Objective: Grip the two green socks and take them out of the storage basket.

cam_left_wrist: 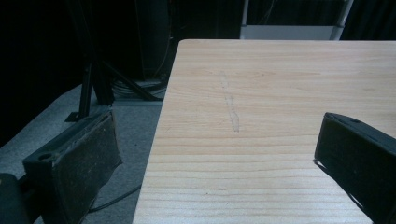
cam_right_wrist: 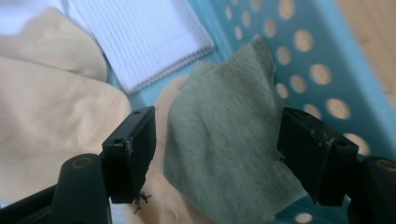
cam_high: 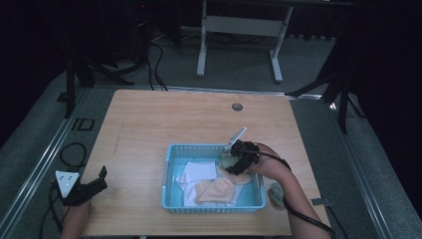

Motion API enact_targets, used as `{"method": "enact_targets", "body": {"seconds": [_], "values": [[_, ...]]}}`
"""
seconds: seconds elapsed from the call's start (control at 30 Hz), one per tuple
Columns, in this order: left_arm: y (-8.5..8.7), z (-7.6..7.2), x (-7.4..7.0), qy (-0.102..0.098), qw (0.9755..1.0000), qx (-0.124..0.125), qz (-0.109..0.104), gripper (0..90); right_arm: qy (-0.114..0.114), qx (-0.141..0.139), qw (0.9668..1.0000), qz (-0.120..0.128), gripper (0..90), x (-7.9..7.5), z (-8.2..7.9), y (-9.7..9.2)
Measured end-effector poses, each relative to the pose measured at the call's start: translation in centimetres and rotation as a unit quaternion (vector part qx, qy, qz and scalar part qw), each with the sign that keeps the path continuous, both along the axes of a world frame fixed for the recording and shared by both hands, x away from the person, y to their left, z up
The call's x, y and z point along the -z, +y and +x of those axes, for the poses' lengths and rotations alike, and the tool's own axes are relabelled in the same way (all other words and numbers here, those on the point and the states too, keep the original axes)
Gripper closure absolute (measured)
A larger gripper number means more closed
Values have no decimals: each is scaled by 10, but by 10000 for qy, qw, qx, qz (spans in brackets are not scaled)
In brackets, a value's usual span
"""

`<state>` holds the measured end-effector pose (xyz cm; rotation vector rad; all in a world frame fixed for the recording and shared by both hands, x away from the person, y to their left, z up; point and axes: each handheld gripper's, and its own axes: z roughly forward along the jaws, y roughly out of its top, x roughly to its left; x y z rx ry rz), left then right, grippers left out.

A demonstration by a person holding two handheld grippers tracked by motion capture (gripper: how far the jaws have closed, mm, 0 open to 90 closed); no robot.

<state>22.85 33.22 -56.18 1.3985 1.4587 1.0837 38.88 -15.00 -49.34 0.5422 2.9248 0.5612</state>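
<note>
A light blue perforated basket (cam_high: 167,174) stands on the wooden table (cam_high: 149,124), right of centre near the front. Inside lie a white ribbed cloth (cam_high: 196,172), a beige cloth (cam_high: 216,190) and a grey-green cloth (cam_high: 228,162). My right gripper (cam_high: 234,167) reaches into the basket's far right corner. In the right gripper view it (cam_right_wrist: 217,154) stands open, its jaws either side of the grey-green cloth (cam_right_wrist: 224,130), which leans on the basket wall (cam_right_wrist: 299,60) beside the white cloth (cam_right_wrist: 140,42) and beige cloth (cam_right_wrist: 56,112). My left gripper (cam_high: 102,179) (cam_left_wrist: 215,158) is open and empty at the table's front left edge.
Another grey-green cloth (cam_high: 276,193) lies on the table just right of the basket, by the forearm. A round cable hole (cam_high: 237,106) sits near the far edge. Behind the table stands a white desk frame (cam_high: 239,30); cables (cam_high: 72,152) lie on the floor at the left.
</note>
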Motion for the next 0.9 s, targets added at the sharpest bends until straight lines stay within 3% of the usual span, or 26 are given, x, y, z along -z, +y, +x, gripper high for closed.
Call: {"method": "enact_targets", "body": {"seconds": [0.17,0.33,0.43,0.57,0.9], "values": [[0,0,0,2,10000,-3,-1,5,-12,-154,9990,-417,349,11,-3,9],[0,0,0,9,10000,-5,-2,5,31,-308,9978,-591,536,15,-5,9],[0,0,0,13,10000,-7,-7,5,-47,-316,9980,-539,655,14,-6,8],[0,1,0,18,10000,-14,-7,5,-27,-347,9982,-491,722,10,-6,6],[0,0,0,14,10000,-18,-5,5,-115,-428,9989,-128,737,-16,-10,5]]}}
